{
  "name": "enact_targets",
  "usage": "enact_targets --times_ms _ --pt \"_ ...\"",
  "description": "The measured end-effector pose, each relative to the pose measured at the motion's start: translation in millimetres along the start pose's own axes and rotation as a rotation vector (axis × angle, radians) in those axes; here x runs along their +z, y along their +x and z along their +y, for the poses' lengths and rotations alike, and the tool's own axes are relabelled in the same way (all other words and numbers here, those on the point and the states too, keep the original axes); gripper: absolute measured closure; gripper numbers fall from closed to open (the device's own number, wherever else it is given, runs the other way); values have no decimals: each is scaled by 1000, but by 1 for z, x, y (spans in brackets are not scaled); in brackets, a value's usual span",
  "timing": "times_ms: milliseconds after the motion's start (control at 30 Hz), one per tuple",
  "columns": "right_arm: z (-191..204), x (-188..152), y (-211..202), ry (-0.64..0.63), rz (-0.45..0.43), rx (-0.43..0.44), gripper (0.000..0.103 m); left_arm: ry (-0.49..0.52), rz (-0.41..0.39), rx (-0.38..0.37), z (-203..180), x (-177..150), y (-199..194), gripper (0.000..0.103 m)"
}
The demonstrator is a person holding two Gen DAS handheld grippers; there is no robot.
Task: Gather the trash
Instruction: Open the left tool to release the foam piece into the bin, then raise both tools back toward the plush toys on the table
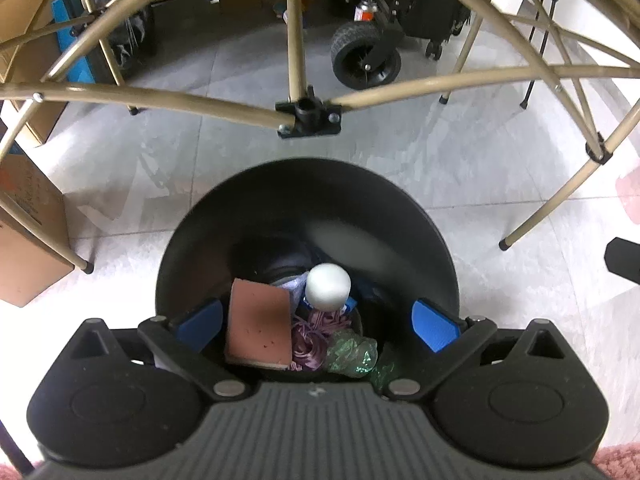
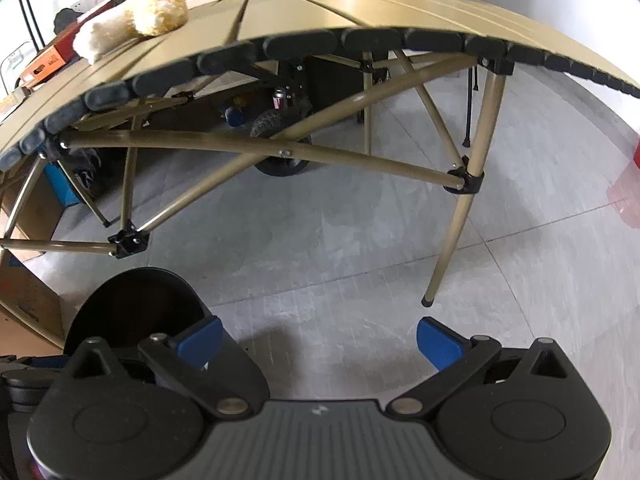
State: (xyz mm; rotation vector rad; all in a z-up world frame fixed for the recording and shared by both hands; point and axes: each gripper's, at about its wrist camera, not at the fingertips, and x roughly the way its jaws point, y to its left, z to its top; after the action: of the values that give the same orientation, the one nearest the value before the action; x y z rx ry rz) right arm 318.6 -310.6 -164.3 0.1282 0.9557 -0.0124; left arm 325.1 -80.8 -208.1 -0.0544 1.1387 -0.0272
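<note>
Hovering over black bin (image 1: 400, 216), left gripper (image 1: 316, 320) spread wide, gripping nothing; likely a drop pose, opening centred over bin mouth. Trash inside: brown sponge-like block (image 1: 260, 324) at 9 o'clock, white ball (image 1: 329, 286) centre, purple tangle (image 1: 314, 340) and green foil scrap (image 1: 352, 350) toward 6. Right gripper (image 2: 318, 340) also wide and empty, over bare floor, bin (image 2: 136, 304) at its 9 o'clock. Fluffy yellow-white item (image 2: 132, 20) on folding table (image 2: 360, 8), 11 o'clock: plausible next pickup

Place: I read a storage room | cardboard boxes (image 1: 28, 216), wheeled cart (image 1: 366, 56), folding counter (image 2: 320, 12), tiled floor (image 2: 340, 240).
</note>
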Motion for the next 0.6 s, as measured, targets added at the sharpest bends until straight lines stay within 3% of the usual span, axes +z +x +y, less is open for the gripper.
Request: enact_targets --times_ms 600 --pt "8 8 -35 7 -100 95 0 6 -168 8 -5 -1 -63 0"
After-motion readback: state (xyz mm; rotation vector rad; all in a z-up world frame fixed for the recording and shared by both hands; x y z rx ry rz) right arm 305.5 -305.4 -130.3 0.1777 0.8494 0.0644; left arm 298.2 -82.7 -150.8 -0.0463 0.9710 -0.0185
